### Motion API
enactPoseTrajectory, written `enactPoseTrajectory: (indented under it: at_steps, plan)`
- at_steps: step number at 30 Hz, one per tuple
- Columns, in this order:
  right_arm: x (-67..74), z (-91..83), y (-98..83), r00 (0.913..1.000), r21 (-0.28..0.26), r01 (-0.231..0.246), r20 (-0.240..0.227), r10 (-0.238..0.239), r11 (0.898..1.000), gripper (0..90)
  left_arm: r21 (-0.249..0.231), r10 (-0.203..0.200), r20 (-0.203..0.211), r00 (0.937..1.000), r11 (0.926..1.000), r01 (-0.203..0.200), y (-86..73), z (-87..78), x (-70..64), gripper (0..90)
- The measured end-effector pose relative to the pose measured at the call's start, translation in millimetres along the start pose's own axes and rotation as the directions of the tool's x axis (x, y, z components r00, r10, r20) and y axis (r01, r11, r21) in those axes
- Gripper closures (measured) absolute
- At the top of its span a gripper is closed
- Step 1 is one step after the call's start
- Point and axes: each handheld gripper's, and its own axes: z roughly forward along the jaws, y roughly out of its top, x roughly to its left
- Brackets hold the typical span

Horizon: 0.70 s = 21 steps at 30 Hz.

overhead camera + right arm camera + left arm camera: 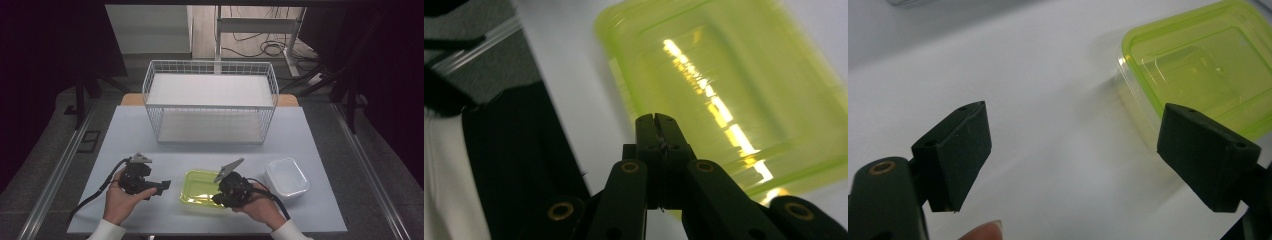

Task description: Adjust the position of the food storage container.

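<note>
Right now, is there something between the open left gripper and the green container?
Nothing visible. Bare table lies between the left gripper and the green container; the jaws stand wide apart. The right gripper, shut, is over the container's other side.

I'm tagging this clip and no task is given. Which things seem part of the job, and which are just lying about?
Likely in play:
- translucent yellow-green plastic container, right gripper shut over it
- left gripper, open, facing it

Likely idle:
- white wire-mesh two-tier rack
- white plastic container
- pale table

Bare table (150, 145) before the wire rack (210, 102); containers (286, 176) crowd right.
</note>
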Motion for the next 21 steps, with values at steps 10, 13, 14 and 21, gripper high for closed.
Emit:
enactPoseTrajectory:
  at_steps: [10,13,14,21]
  plan:
    - [17.0,34.3,-5.5,0.9959,0.100,0.091,-0.015,-0.090,0.991,88.6,0.010,0.004,-0.013,0.9999,0.9999,-0.004,-2.2,1.8,-1.2,13.4]
    - [13.8,38.6,-4.4,0.9957,0.101,0.092,-0.007,-0.092,0.991,88.6,-0.004,-0.006,-0.022,0.9998,1.0000,0.006,-3.0,2.3,-2.1,13.6]
    - [12.0,39.2,-3.7,0.9958,0.099,0.091,-0.008,-0.091,0.991,88.6,-0.004,-0.004,-0.021,0.9998,1.0000,0.004,-3.0,2.4,-2.2,13.7]
    - [-5.1,39.4,1.8,0.9987,0.079,0.047,0.016,-0.048,0.996,88.6,0.012,0.009,-0.021,0.9997,0.9999,-0.008,-2.7,3.4,-1.6,13.6]
